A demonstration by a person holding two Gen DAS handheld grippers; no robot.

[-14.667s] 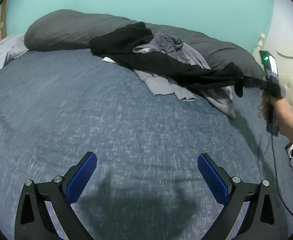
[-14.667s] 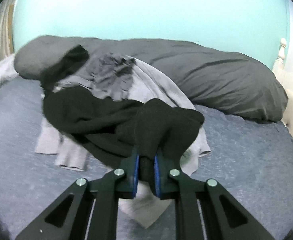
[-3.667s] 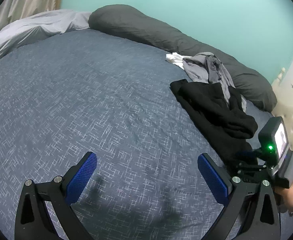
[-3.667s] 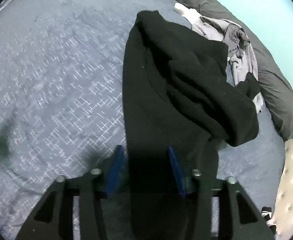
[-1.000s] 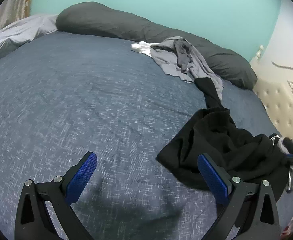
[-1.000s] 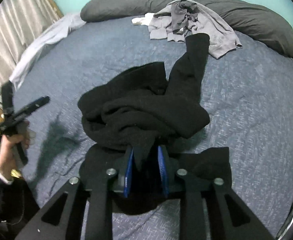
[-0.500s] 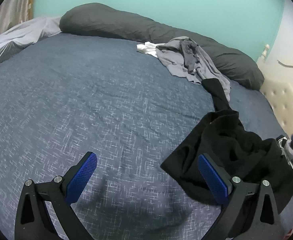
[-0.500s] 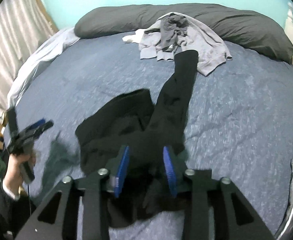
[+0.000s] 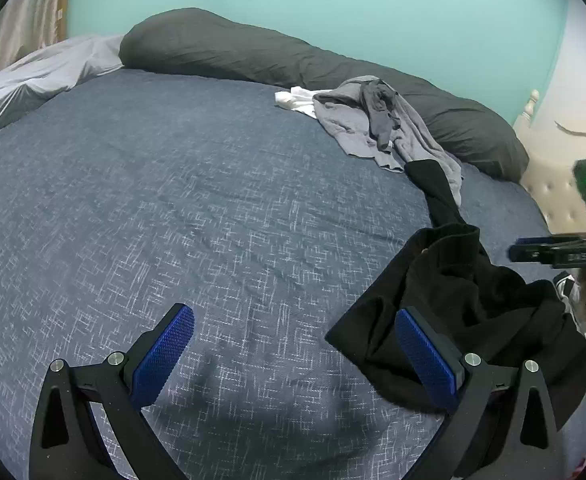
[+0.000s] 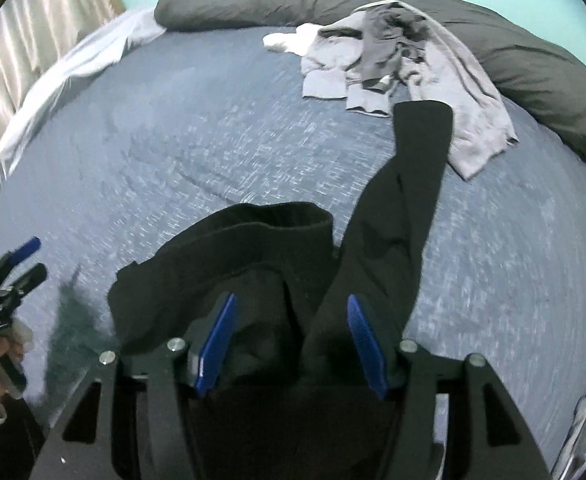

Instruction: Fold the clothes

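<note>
The right tongs (image 10: 291,340) are opening above the crumpled black garment (image 10: 261,264) on the bed (image 10: 173,152); beyond the garment lie grey clothes (image 10: 405,56).

One black garment (image 10: 377,240) lies crumpled on the bed (image 9: 173,208), partly between the right gripper's fingers (image 10: 363,340). Beyond the fingers lie one heap of grey clothes (image 9: 377,120), one white item (image 9: 293,98) and one long dark pillow (image 9: 229,50).
</note>
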